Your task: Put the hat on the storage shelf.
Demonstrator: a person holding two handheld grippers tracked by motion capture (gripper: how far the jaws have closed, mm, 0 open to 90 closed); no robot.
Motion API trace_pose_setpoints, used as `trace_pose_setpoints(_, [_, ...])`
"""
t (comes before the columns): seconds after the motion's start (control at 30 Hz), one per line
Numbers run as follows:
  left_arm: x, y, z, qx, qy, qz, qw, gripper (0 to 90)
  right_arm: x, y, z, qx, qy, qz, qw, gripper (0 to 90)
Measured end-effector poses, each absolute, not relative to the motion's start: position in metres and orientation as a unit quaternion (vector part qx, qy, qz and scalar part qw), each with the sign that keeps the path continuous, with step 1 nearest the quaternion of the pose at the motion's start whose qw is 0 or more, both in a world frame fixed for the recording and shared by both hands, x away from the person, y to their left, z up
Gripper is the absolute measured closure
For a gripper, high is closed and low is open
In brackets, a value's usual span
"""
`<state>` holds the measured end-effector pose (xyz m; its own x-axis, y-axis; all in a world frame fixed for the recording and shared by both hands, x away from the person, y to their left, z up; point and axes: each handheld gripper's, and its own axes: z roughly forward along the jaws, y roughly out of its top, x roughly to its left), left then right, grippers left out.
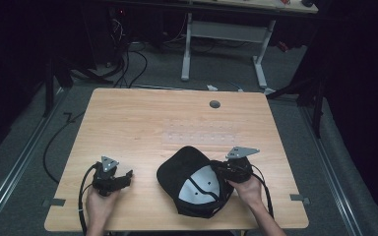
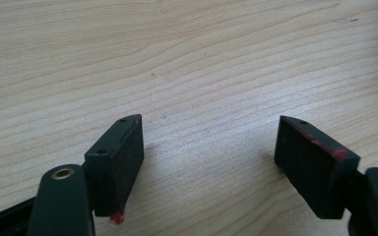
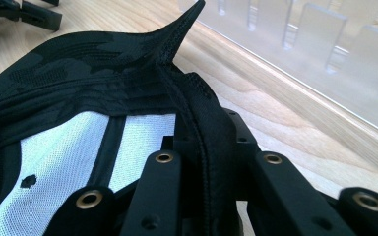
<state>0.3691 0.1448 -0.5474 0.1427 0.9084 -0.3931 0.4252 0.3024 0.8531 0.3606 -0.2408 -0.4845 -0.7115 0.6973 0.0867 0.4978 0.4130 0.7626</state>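
Right gripper view shows the right hand-held gripper (image 3: 202,162) pinching the cap (image 1: 194,182) rim near the worktop (image 1: 128,123) front edge; lift slowly, left hand-held gripper (image 2: 209,162) gaping empty.

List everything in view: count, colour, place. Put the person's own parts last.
cap: one, black with white mesh lining, lying inside-up at the table's near middle, its edge pinched by the right gripper.
clear plate: one, see-through, flat at the table's centre.
table: one, light wood, with a grey round port near the far edge.
white desk frame: one, on the floor beyond the table.
left gripper: black, jaws apart over bare wood.
right gripper: black, closed on the cap's edge.
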Motion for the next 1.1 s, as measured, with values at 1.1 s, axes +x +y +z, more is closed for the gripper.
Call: trace_pose_setpoints(1.1, [0.33,0.087,-0.506,0.616,0.495,0.151,0.594,19.1,0.338,-0.292,-0.456,0.435,0.777,0.433,0.139,80.3])
